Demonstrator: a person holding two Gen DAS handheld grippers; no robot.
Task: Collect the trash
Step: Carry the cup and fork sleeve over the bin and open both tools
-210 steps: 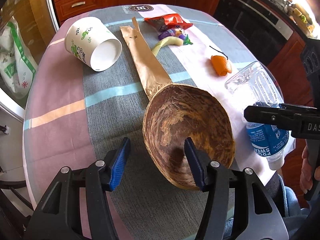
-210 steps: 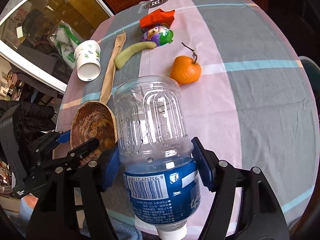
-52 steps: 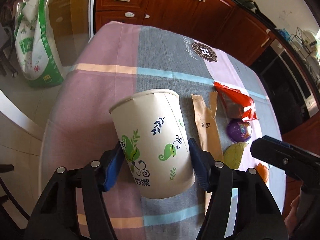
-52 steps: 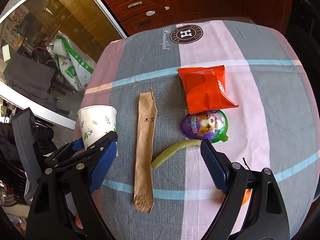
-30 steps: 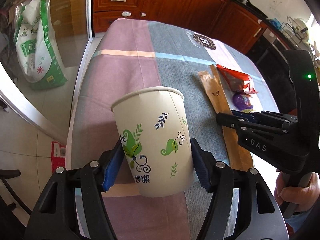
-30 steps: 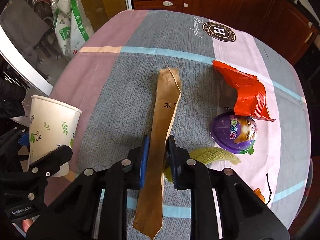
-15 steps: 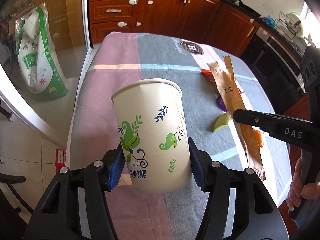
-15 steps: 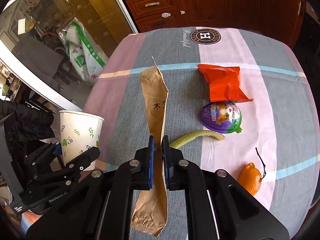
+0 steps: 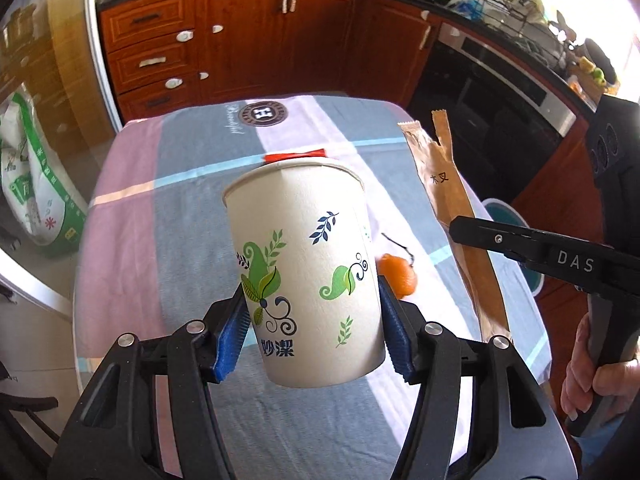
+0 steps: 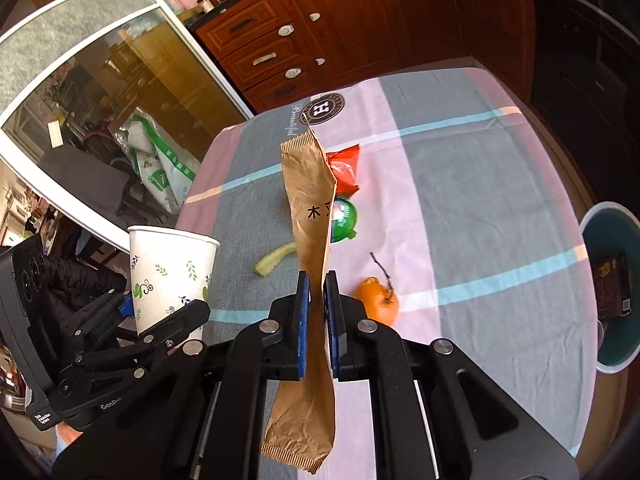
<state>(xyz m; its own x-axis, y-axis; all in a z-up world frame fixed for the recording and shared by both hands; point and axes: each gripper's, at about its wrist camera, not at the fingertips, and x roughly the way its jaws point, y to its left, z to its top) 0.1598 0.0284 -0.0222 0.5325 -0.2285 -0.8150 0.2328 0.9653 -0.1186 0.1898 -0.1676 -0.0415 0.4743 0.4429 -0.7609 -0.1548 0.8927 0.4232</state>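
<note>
My left gripper [image 9: 310,320] is shut on a white paper cup [image 9: 304,272] with green leaf prints, held upright above the table. The cup also shows at the left of the right wrist view [image 10: 170,276]. My right gripper [image 10: 316,300] is shut on a long brown paper wrapper [image 10: 310,208], which hangs above the table; it also shows in the left wrist view [image 9: 452,196]. On the striped tablecloth [image 10: 460,200] lie a red snack bag [image 10: 344,170], a green-rimmed candy egg [image 10: 344,218], a green peel [image 10: 276,262] and an orange [image 10: 378,300].
A teal bin [image 10: 612,292] with dark trash inside stands on the floor right of the table. Wooden cabinets [image 9: 248,40] and a black oven [image 9: 508,92] stand behind. A green-and-white bag [image 10: 160,168] lies behind a glass door on the left.
Both grippers have risen and tilted up, carrying the cup and the brown wrapper higher above the table. The bin has come into the right wrist view.
</note>
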